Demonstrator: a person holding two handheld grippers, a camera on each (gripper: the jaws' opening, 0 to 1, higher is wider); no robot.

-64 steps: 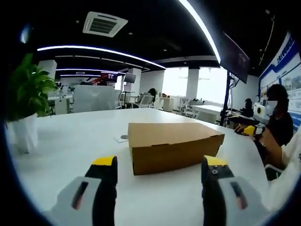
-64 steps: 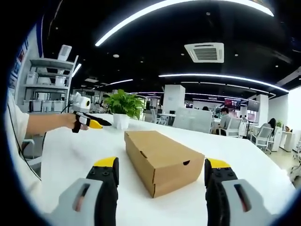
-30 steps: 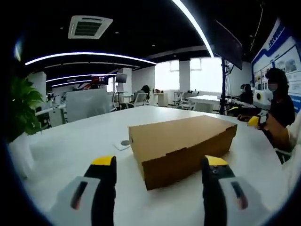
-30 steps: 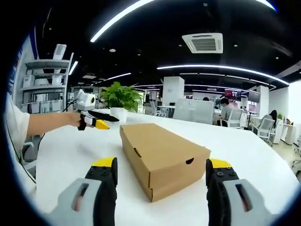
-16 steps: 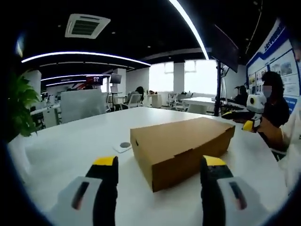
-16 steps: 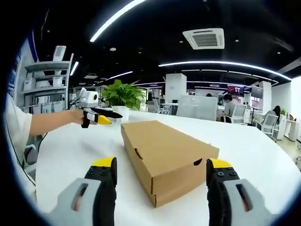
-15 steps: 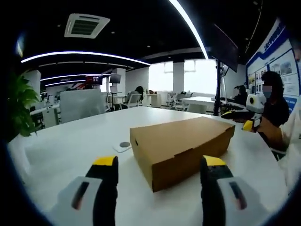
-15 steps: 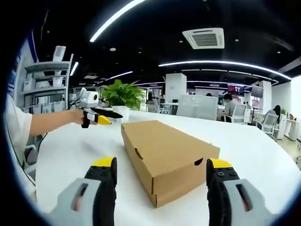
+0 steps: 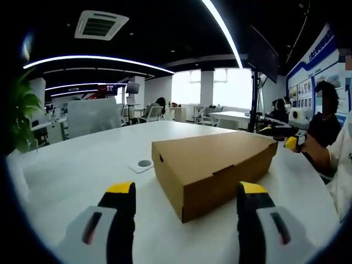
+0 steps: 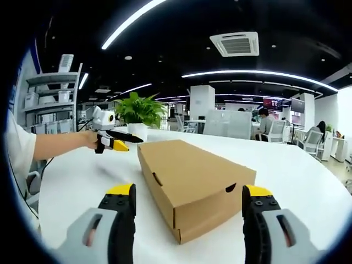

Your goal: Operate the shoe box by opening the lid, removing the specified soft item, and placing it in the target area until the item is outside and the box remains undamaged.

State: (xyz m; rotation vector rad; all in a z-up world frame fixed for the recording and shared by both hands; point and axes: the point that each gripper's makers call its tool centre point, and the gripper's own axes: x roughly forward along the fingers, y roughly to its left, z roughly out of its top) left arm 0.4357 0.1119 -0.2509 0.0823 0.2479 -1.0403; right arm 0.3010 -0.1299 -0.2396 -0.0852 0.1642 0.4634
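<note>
On the white table [image 9: 77,176], the closed shoe box [image 10: 192,184] is flanked at twelve o'clock by both spread grippers [image 9: 186,192] [image 10: 190,192]; its lid should be lifted gently.

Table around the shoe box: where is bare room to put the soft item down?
The white table is bare beyond the shoe box on the side facing the chairs. It is also bare between the box and the potted plant, near the left gripper. One small round disc lies beside the box.
</note>
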